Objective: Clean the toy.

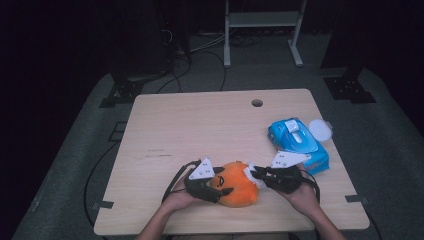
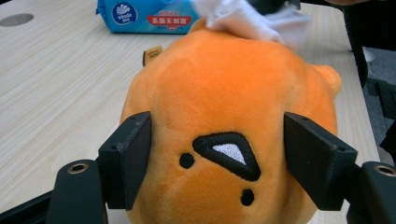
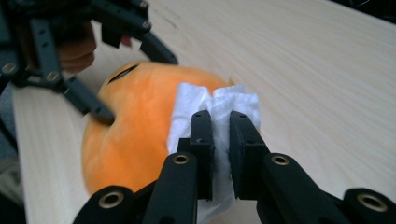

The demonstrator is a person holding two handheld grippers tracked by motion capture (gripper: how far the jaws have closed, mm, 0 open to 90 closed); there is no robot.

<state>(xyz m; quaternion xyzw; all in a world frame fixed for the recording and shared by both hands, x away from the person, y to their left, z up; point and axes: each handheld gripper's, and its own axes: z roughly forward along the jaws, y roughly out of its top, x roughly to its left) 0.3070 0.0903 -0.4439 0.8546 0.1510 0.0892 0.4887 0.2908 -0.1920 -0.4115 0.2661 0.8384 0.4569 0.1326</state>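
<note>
**Plush toy held and wiped on a pale wooden table in a dark room**

The pale, wood-grain rectangular table (image 1: 200, 130) has a round cable hole (image 1: 257, 103) near its far edge and a few faint dark marks on its left half. Around it lies grey floor (image 1: 390, 150) with black cables trailing across it; the room beyond is dark, with a white metal shelf frame (image 1: 262, 30) at the back.

Near the table's front edge, about midway across, sits the round orange plush toy (image 1: 237, 184) with black stitched face marks. The left claw (image 1: 218, 184) grips the toy, its two black pads pressed into the plush on either side of the face. The right claw (image 1: 255, 173) is clamped shut on a crumpled white tissue (image 3: 219, 109), which rests against the toy's far side.

To the right, well apart from the toy, lies a blue soft pack of wipes (image 1: 298, 142) with its flap open, and just beside it a small white round lid (image 1: 320, 130).
</note>
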